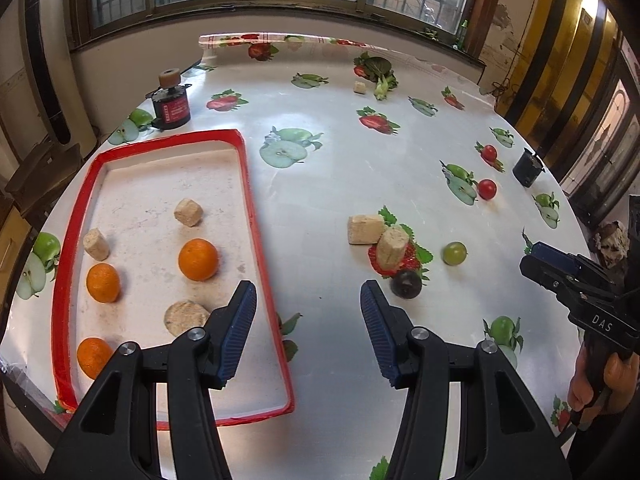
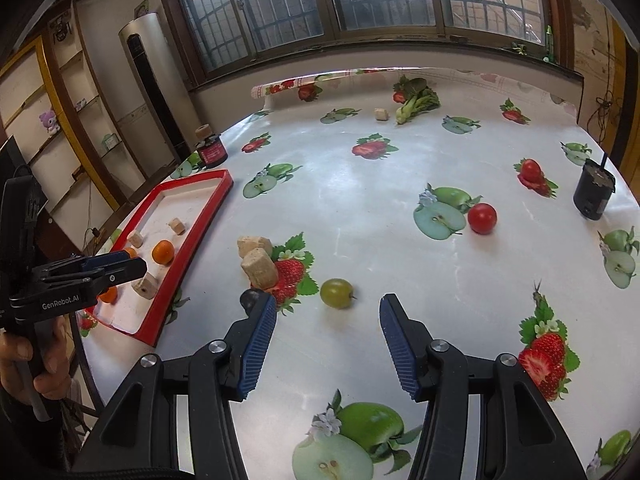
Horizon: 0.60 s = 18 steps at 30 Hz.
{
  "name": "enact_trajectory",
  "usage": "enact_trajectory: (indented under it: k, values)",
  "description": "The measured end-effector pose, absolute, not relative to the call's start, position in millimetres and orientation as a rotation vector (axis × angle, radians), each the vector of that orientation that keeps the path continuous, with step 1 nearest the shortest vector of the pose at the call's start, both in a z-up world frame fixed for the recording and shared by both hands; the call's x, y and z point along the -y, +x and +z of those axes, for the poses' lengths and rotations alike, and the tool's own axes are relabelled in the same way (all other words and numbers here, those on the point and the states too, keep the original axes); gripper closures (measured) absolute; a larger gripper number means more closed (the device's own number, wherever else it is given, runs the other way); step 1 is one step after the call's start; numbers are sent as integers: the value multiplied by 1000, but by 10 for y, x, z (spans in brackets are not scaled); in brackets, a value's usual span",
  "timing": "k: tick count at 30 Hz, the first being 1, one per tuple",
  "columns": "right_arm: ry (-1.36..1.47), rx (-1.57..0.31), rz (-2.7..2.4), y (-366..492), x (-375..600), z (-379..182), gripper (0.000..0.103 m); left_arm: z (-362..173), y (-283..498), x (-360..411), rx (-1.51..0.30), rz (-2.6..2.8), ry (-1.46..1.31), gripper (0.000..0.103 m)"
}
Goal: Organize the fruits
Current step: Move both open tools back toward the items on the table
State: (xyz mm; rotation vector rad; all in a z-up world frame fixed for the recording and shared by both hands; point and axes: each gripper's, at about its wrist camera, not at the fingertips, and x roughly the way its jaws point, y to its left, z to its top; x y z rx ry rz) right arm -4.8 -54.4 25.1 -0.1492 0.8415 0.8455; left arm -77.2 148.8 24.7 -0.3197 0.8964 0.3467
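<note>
The right claw point(image 2: 326, 344) is half open and holds nothing. The green grape point(image 2: 337, 293) sits on the tabletop point(image 2: 360, 184) at its twelve o'clock. It looks small, round and squishy, so pinch its sides gently

Both handheld grippers are showing black angular plastic linkages, round silver pivot screws and dark blue ribbed pads point(image 1: 240, 328) on the fingers. The right gripper point(image 1: 536, 258), viewed from its side, is bearing white "DAS" lettering, while the left gripper point(image 2: 132, 262) is displaying "GenRobot.AI". Each tool is ending in a black pistol-style handle.
</note>
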Motion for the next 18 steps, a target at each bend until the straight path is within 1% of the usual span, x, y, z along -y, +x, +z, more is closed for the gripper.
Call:
enact_trajectory:
  k: [10,18]
  values:
    - [-111,-862,774,66,925,149,47,164,-573,-1302,-924,296,-318,50]
    - [-94,-889,749,192,996,9,47,28,-328,-1235,-958,259,-342,50]
